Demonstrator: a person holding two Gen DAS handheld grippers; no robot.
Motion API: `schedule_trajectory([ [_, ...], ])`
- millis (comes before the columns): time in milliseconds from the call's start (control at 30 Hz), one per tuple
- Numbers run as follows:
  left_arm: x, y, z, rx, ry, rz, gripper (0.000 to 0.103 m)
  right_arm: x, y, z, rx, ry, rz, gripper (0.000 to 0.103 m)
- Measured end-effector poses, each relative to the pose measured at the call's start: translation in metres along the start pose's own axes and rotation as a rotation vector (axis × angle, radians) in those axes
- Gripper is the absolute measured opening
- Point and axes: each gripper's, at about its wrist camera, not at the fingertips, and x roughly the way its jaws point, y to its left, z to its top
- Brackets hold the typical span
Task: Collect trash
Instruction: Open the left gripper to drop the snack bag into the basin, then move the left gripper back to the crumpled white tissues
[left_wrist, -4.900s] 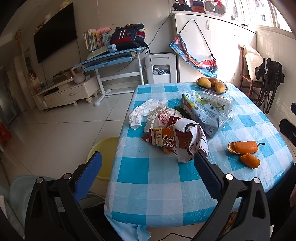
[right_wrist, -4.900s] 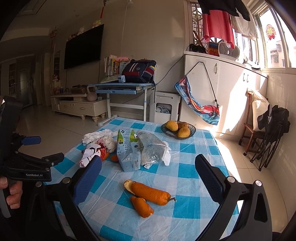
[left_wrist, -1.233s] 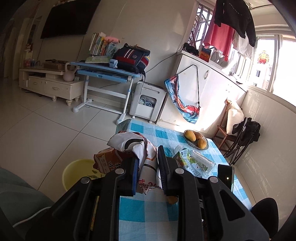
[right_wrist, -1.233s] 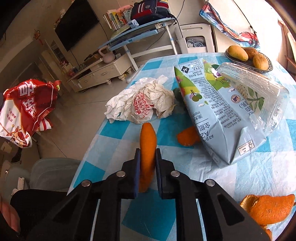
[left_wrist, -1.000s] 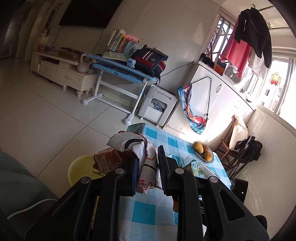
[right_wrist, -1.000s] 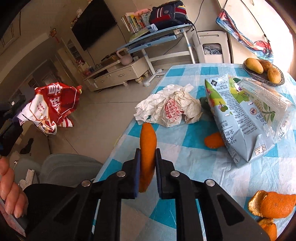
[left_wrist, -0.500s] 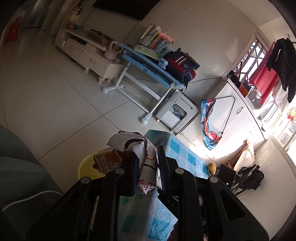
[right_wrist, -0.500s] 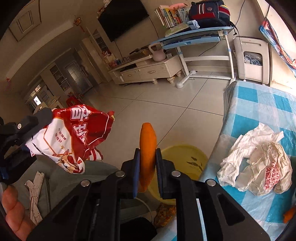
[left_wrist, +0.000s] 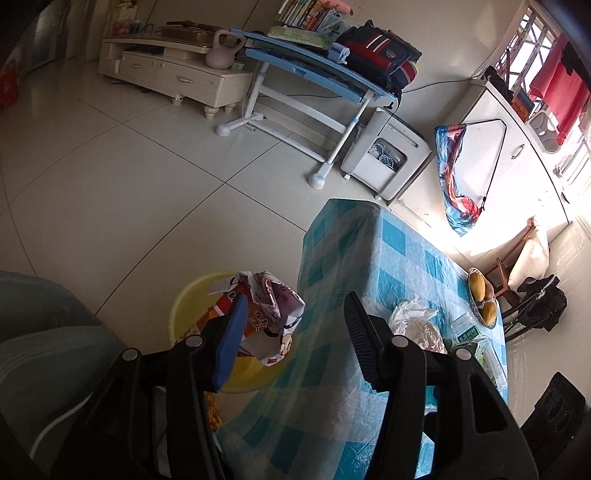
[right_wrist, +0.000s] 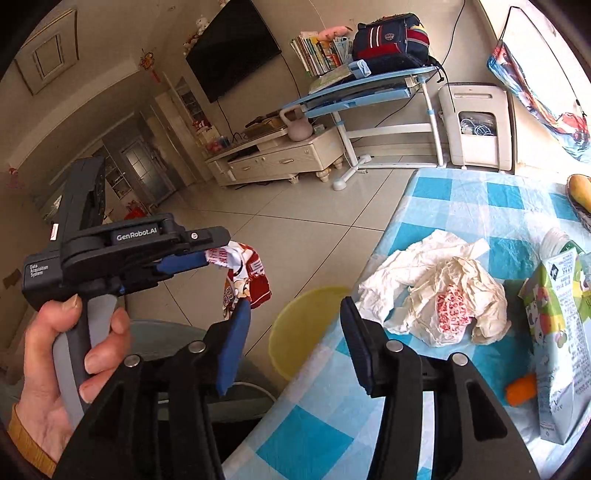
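A yellow bin (left_wrist: 192, 295) stands on the floor beside the checked table (left_wrist: 399, 258); it also shows in the right wrist view (right_wrist: 306, 325). My left gripper (left_wrist: 295, 314) is open above the bin, and the red and white snack wrapper (left_wrist: 266, 295) hangs by its left finger. In the right wrist view the wrapper (right_wrist: 247, 277) dangles at the left gripper's tip. My right gripper (right_wrist: 295, 325) is open and empty above the bin. Crumpled white paper (right_wrist: 436, 288), a milk carton (right_wrist: 554, 332) and a piece of orange peel (right_wrist: 521, 387) lie on the table.
A bowl of mangoes (left_wrist: 480, 295) sits at the table's far end. A grey chair (left_wrist: 44, 350) stands left of the bin. A blue desk (left_wrist: 314, 66), a white TV cabinet (left_wrist: 166, 74) and a white appliance (left_wrist: 384, 162) stand across the tiled floor.
Both grippers have opened over the yellow bin. The orange peel is gone from my right gripper. The wrapper has slipped free of the left jaws and hangs by the left finger.
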Motion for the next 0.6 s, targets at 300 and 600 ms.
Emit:
schedule_trajectory([
  [300, -0.040, -0.020, -0.022, 0.063, -0.137, 0.127, 0.069, -0.081, -0.012, -0.071, -0.067, -0.037, -0.105, 0.056],
  [600, -0.077, -0.043, -0.054, 0.076, -0.245, 0.115, 0.074, -0.091, -0.015, -0.073, -0.058, -0.050, -0.125, 0.057],
])
